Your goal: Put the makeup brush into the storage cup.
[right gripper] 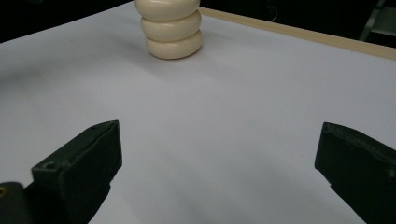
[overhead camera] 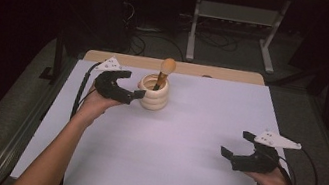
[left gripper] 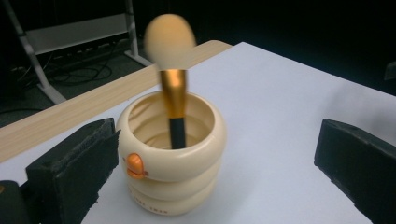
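A cream ribbed holder [overhead camera: 154, 95] stands upright at the back left of the white table top [overhead camera: 184, 146]. A makeup brush [overhead camera: 167, 67] with a black handle, gold ferrule and orange head stands in it. My left gripper [overhead camera: 135, 84] is open just left of the holder. In the left gripper view the holder [left gripper: 173, 163] and brush [left gripper: 170, 42] sit between and slightly ahead of the left gripper's [left gripper: 217, 172] spread jaws, close to the left one. My right gripper [overhead camera: 235, 143] hangs open over the front right of the table, holding nothing. Its own view has the right gripper [right gripper: 219, 172] facing the distant holder [right gripper: 172, 30].
A wooden strip [overhead camera: 226, 74] runs along the table's far edge. Behind it on the dark floor are white metal legs [overhead camera: 194, 26] and cables [overhead camera: 151, 39]. Metal rails [overhead camera: 25, 125] border the table's sides. A bare white surface lies between the two grippers.
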Demonstrator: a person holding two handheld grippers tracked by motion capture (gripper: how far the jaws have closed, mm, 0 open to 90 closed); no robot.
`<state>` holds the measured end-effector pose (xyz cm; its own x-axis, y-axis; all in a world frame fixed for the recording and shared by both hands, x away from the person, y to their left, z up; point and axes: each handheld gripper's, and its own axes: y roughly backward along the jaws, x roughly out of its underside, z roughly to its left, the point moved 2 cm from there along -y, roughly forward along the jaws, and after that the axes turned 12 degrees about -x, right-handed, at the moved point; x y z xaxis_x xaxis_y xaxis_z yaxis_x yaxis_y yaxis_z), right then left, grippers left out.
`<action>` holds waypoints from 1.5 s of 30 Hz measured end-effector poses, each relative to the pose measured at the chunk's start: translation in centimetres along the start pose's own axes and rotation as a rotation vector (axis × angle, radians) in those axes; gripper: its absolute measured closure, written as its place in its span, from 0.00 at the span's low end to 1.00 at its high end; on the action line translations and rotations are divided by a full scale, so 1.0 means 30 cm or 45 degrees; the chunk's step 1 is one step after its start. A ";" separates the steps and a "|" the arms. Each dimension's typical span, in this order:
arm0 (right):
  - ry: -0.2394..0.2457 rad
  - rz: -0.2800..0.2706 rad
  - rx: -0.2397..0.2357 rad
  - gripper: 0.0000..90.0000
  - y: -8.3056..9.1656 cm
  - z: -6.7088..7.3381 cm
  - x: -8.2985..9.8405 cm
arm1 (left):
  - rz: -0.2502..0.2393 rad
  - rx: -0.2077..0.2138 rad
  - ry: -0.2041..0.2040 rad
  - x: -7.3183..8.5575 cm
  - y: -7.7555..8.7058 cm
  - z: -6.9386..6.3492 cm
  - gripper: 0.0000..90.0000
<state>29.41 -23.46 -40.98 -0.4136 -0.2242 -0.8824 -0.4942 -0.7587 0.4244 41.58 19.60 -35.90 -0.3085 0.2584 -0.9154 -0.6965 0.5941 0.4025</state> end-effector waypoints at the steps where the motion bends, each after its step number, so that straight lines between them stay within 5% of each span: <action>1: 0.004 -0.001 0.000 0.00 0.000 0.000 -0.001 | -0.001 0.000 -0.003 0.001 0.007 -0.003 0.00; 45: 0.003 -0.009 -0.002 0.00 0.006 0.001 -0.001 | -0.021 0.011 0.026 0.183 0.267 -0.072 0.00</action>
<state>29.30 -23.58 -40.86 -0.4081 -0.2200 -0.8860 -0.4963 -0.7612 0.4176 32.90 24.13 -37.69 -0.3099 0.2331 -0.9217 -0.6963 0.6045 0.3870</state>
